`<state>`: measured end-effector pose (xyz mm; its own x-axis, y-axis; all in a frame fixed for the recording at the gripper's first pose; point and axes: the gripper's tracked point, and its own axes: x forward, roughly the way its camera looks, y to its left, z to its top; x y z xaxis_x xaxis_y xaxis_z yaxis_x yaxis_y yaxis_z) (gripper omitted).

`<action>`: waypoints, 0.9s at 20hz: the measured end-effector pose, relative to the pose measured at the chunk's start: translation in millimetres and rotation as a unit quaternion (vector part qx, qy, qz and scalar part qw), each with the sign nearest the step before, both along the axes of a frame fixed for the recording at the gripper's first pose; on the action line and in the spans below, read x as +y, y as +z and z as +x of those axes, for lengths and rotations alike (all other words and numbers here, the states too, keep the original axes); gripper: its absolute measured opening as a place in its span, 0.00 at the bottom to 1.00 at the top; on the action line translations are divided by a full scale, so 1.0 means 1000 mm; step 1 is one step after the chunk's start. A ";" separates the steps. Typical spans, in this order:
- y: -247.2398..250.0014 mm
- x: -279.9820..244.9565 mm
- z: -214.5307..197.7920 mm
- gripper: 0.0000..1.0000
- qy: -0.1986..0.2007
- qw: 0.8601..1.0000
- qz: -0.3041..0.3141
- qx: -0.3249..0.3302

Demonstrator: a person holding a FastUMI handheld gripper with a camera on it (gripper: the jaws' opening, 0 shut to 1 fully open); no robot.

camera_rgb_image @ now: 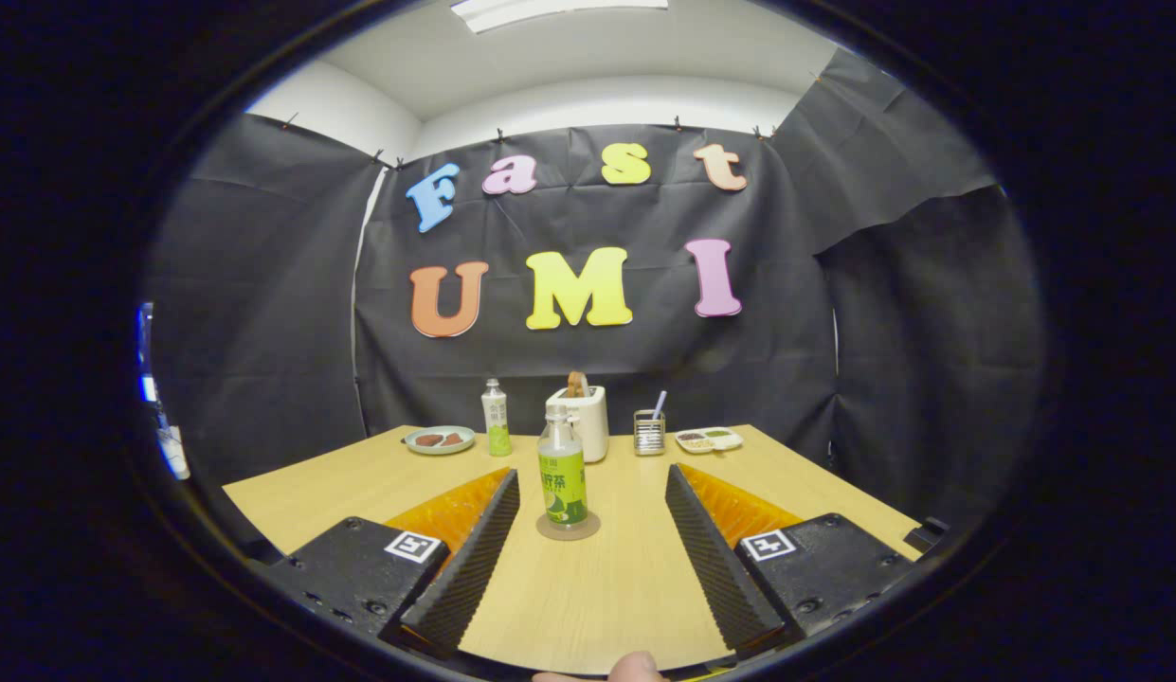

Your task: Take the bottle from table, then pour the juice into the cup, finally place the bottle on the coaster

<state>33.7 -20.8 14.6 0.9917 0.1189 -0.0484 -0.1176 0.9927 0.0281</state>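
Counter scene, apparent end of task: bottle upright on coaster, hand-held gripper released, fingers spread either side; cup not identifiable, pour unconfirmed

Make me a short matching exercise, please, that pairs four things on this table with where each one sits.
Things:
1. bottle with the green label
2. toaster
3. round plate
4. gripper

Places:
A. far side of the table, off to the left of the smaller bottle
B. fingers wide apart, nothing between them
C. upright on the coaster, just ahead of the fingers
D. right behind the nearer bottle, bread sticking out of the top

Pairs: 1-C, 2-D, 3-A, 4-B
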 end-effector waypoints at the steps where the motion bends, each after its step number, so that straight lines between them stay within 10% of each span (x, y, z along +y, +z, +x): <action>1: -0.003 0.000 -0.002 0.99 0.003 1.000 0.002 0.002; 18: 0.003 -0.031 -0.011 1.00 -0.035 0.999 -0.027 -0.015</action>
